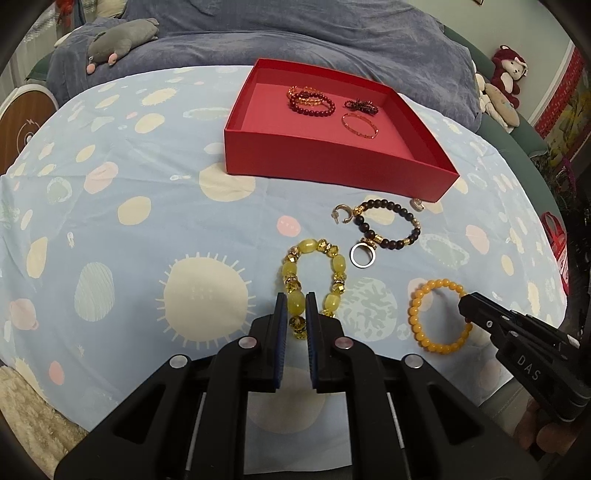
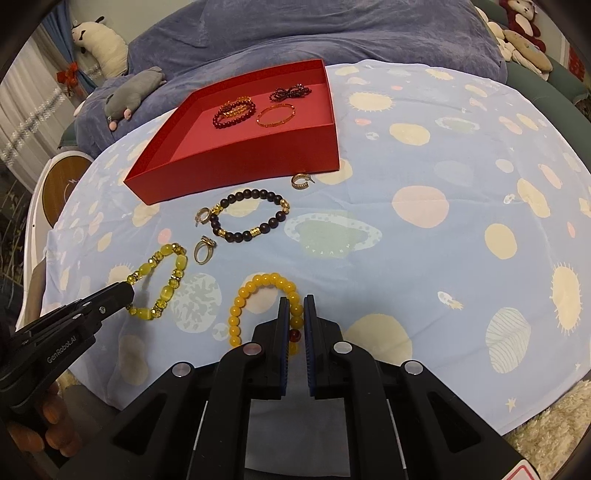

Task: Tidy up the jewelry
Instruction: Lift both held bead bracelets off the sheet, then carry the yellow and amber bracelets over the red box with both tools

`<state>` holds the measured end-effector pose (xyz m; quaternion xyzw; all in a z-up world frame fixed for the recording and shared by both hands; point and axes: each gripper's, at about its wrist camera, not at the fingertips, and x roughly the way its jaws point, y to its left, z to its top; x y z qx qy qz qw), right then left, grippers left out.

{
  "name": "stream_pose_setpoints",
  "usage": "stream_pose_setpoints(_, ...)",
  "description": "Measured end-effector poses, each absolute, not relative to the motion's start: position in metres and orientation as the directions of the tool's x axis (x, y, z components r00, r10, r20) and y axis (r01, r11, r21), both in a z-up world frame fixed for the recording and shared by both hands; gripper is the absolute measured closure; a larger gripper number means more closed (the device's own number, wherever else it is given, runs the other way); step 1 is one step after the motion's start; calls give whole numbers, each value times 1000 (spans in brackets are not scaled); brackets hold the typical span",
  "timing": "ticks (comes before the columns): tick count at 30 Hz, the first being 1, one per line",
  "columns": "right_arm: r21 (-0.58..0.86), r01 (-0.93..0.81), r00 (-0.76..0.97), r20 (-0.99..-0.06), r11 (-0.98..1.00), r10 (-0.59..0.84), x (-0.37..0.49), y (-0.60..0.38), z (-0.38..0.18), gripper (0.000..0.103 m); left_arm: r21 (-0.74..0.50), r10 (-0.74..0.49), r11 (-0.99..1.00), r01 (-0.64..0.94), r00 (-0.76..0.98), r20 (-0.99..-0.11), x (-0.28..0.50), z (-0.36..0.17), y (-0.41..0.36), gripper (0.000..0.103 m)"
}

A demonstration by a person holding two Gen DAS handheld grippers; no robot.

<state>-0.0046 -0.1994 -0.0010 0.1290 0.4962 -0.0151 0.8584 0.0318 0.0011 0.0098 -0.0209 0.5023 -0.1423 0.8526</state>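
A red box (image 1: 332, 170) (image 2: 236, 166) holds several bracelets (image 1: 312, 101) (image 2: 234, 110). On the blue cloth lie a yellow-green bracelet (image 1: 334, 273) (image 2: 177, 266), an orange bead bracelet (image 1: 417, 314) (image 2: 240, 302), a dark bead bracelet (image 1: 406, 218) (image 2: 266, 195), a ring (image 1: 363, 255) (image 2: 203, 251) and small earrings (image 1: 341, 215) (image 2: 301, 181). My left gripper (image 1: 295, 299) (image 2: 125, 291) is shut on a bead of the yellow-green bracelet. My right gripper (image 2: 295, 302) (image 1: 467, 306) is shut on the orange bracelet's near side.
A blue sofa with a grey plush toy (image 1: 118, 40) (image 2: 133, 92) lies behind the table. More plush toys (image 1: 506, 81) (image 2: 524, 33) sit at the right. A round wooden stool (image 1: 22, 125) (image 2: 62, 184) stands at the left.
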Motion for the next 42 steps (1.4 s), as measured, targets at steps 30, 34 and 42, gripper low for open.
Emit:
stream_pose_setpoints(30,229,87,632,-765,970,124,21,-196,69,95,-199,-343,929,311,527,-778,58,101,-13,93)
stream_pose_setpoints(34,226,64,654,-745,972,130,40,-196,83,95,-193,-363,919,343,547,-754,75,119,-25,93)
stream_pose_setpoints(42,221,27,682,-717,975,144,100,-195,99,95,-177,-392,906,385,600,-698,124,146,-53,95)
